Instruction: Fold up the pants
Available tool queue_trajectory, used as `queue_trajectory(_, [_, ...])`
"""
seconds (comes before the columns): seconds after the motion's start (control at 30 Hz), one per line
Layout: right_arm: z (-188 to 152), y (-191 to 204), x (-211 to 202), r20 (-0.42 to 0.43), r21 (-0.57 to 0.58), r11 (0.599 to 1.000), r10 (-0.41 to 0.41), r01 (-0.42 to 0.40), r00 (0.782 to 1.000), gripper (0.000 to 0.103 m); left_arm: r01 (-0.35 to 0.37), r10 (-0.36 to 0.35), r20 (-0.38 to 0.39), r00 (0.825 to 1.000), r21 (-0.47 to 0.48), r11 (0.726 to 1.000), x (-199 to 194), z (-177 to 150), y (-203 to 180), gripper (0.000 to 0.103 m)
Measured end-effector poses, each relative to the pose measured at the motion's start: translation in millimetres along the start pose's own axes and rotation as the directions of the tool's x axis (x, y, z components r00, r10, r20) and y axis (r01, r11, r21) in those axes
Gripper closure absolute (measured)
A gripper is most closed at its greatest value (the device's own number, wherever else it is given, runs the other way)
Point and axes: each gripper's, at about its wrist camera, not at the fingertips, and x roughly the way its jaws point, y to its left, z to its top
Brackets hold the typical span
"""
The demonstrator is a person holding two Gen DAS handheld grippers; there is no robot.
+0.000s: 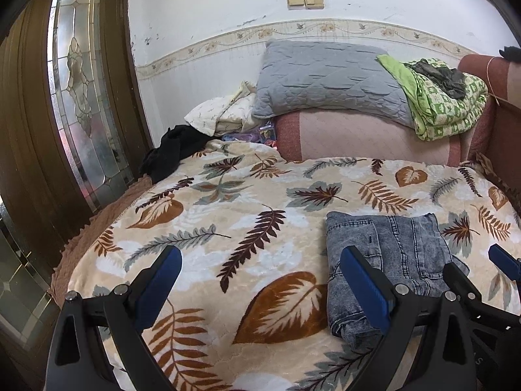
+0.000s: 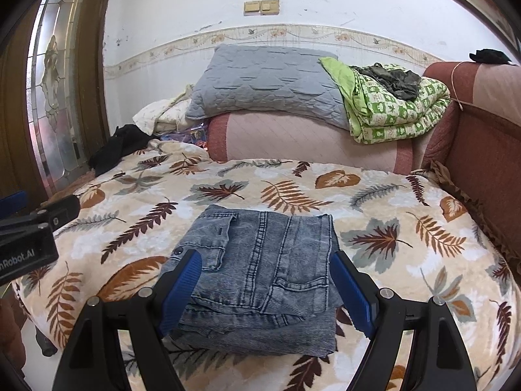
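The pants (image 2: 260, 277) are seen folded into a compact, roughly rectangular bundle of several layers, lying flat on a leaf-patterned blanket (image 2: 407, 244) near its front edge. The cloth is a faded, mottled blue-grey denim with darker stitched seams. A flapped pocket with a dark button is shown on the upper left of the bundle, and a patch pocket is turned up near the front right. The lower layers are slightly offset, so that their edges are left showing along the front.

The right gripper (image 2: 267, 293) is held wide, with one blue pad on each side of the bundle; whether the pads touch the denim cannot be made out for certain, but no pinching of the cloth is seen. The left gripper (image 1: 260, 290) is likewise spread wide over bare blanket, with its right finger overlapping the left edge of the pants in the left wrist view and nothing gripped.

On the black body of the left gripper, at the left edge of the right wrist view, white lettering is partly cut off and is read as "nRobot.AI".
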Motion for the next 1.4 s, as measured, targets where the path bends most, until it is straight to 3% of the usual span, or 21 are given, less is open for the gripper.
queue_trajectory(0.33, [1,-1,-2,0.014,0.0,1.0,-0.01,0.01,1.0,0.019,-0.002,0.003,0.033,0.999,-0.016,1.0,-9,6,4,0.005])
queue_trajectory(0.9, [-1,0,-1,0.004,-0.02,1.0,-0.022,0.022,1.0,0.019,0.016,-0.015,0.023,1.0,-0.019,1.0,-6,3,1,0.005])
queue_trajectory(1.4, [-3,-5,0,-0.008,-0.035,0.999,-0.04,0.039,0.999,0.019,0.072,-0.071,0.045,0.996,-0.023,0.997,-14,6,2,0.005])
